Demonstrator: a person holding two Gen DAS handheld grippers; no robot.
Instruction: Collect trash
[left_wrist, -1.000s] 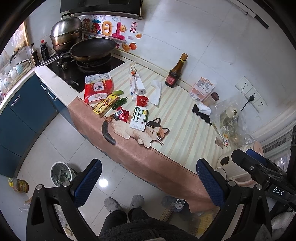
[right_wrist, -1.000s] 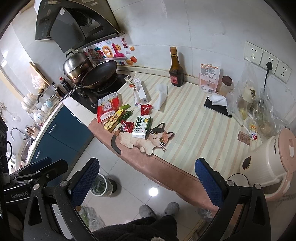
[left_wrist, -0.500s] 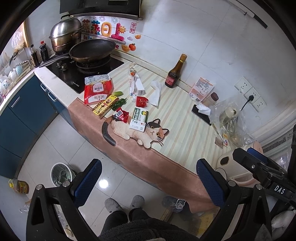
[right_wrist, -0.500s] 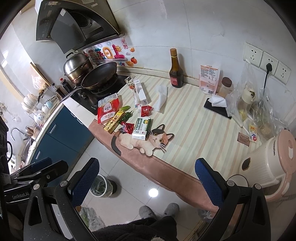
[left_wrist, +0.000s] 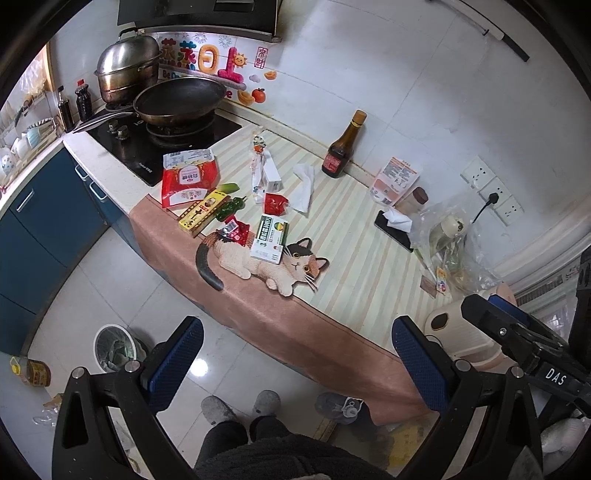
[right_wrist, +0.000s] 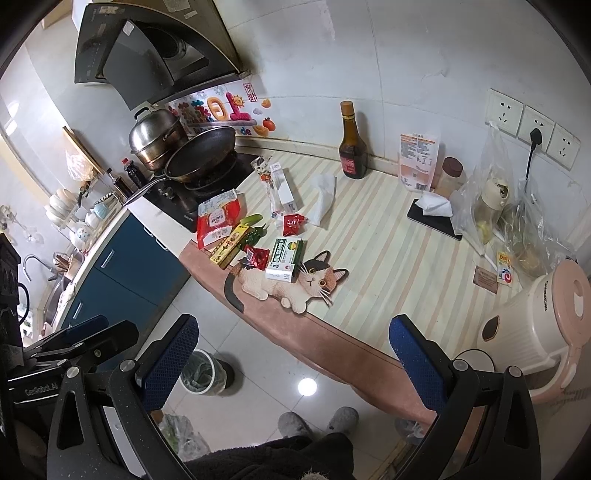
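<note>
Nearest the cameras, the left gripper (left_wrist: 295, 363) hung above the tiled floor with its blue-padded fingers (left_wrist: 177, 362) spread wide and nothing between them. The right gripper (right_wrist: 291, 363) was likewise wide apart and empty, held off the front edge of the counter (right_wrist: 369, 258).

Below, at the lower left of both views, a small round white trash bin (left_wrist: 112, 347) stood on the floor, already holding crumpled waste. A pair of grey slippers (left_wrist: 240, 406) showed at the bottom centre.

On the counter, a striped cloth with a printed cat (left_wrist: 266, 262) carried the litter. A green-and-white cardboard box (left_wrist: 269, 240) lay on the cat's back, with a small red foil wrapper (left_wrist: 236, 232) touching its left side. Just beyond sat a long yellow box (left_wrist: 203, 212), a green pepper (left_wrist: 229, 208) and a second red wrapper (left_wrist: 275, 203). Further left, a large red-and-white plastic bag (left_wrist: 188, 177) lay against the black hob (left_wrist: 166, 136).

Toward the middle, a crumpled white tissue (left_wrist: 304, 184) and a narrow white carton (left_wrist: 271, 173) lay near a clear printed wrapper (left_wrist: 258, 162). A brown glass sauce bottle (left_wrist: 343, 147) stood upright by the wall. At the right edge stood a pale pink electric kettle (right_wrist: 535, 321).

Farthest back, a dark frying pan (left_wrist: 181, 101) and a lidded steel pot (left_wrist: 127, 70) sat on the hob in the upper left.
</note>
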